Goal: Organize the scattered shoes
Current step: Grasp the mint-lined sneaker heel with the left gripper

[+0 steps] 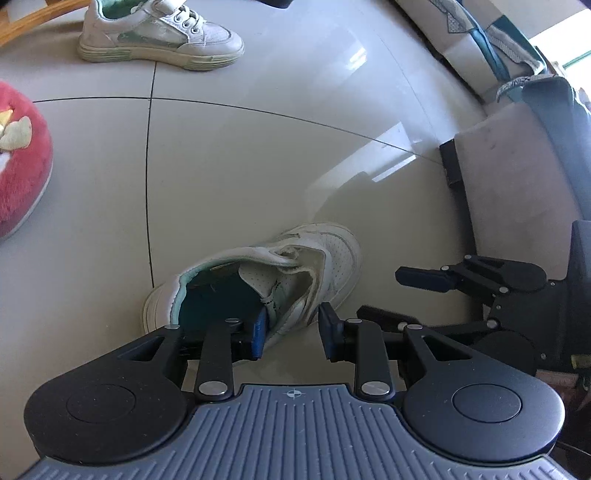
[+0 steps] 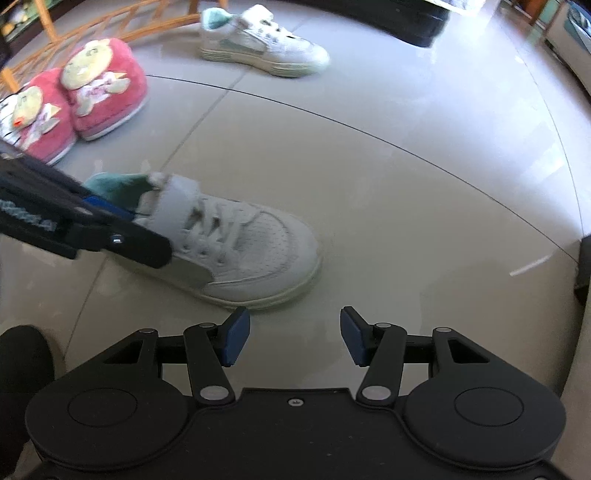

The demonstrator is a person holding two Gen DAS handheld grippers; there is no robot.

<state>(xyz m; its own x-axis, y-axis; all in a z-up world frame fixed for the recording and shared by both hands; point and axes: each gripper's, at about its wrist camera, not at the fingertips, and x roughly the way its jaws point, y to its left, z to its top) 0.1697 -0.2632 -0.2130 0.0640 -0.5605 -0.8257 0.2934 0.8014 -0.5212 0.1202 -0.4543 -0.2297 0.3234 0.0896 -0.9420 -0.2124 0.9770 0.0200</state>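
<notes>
Floor [image 1: 258,155]: pale glossy tiles, dark grout lines.

Slippers [image 2: 74,99]: two red plush, side by side and touching, far left in the right wrist view; the left wrist view shows only one red edge at its left border. Wooden rails [image 2: 110,26] stand behind them.

Far sneaker [image 1: 159,37]: white with green trim, upright on its sole, well apart from the near one, toe to the right in both views.

Near sneaker [image 1: 255,280]: white, green lining, on the floor in front of both grippers. Left wrist view looks down into its opening from the heel, long axis running away and to the right, toe farthest. Right wrist view shows it side-on, toe to the right, strap and laces visible.

Left gripper [image 1: 291,328]: jaws apart, astride the sneaker's right side wall; left pad inside the opening, right pad outside. Contact cannot be told.

Right gripper [image 2: 293,338]: jaws apart, empty, just beside the sneaker's sole.

Sofa [image 1: 517,177]: grey, at right, left wrist view only.
</notes>
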